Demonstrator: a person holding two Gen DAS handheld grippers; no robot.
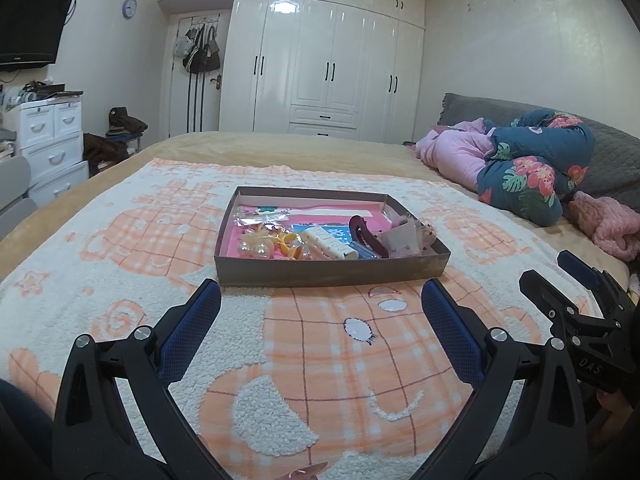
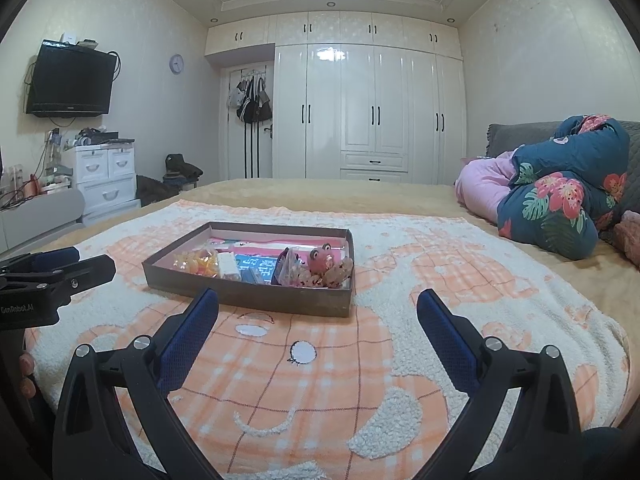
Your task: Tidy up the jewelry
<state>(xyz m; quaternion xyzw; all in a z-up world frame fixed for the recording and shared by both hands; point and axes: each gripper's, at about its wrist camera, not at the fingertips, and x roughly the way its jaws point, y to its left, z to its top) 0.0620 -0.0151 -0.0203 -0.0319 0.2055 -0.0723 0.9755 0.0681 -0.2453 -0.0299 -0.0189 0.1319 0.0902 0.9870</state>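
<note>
A shallow brown box (image 1: 332, 271) with a pink lining sits on the bed and holds the jewelry and hair pieces. Inside I see pearl and yellow pieces (image 1: 260, 245), a white hair clip (image 1: 329, 245) and a dark red claw clip (image 1: 362, 232). The right wrist view shows the same box (image 2: 248, 299) with a pink frog charm (image 2: 320, 258) at its right end. My left gripper (image 1: 320, 292) is open and holds nothing, just short of the box's front wall. My right gripper (image 2: 318, 298) is also open and holds nothing, near the box's front right corner.
An orange and white fleece blanket (image 1: 352, 360) covers the bed under the box. Rolled quilts (image 2: 560, 200) lie at the right. A white drawer unit (image 2: 106, 176) and a wall TV (image 2: 70, 78) stand left, with white wardrobes (image 2: 368, 112) behind.
</note>
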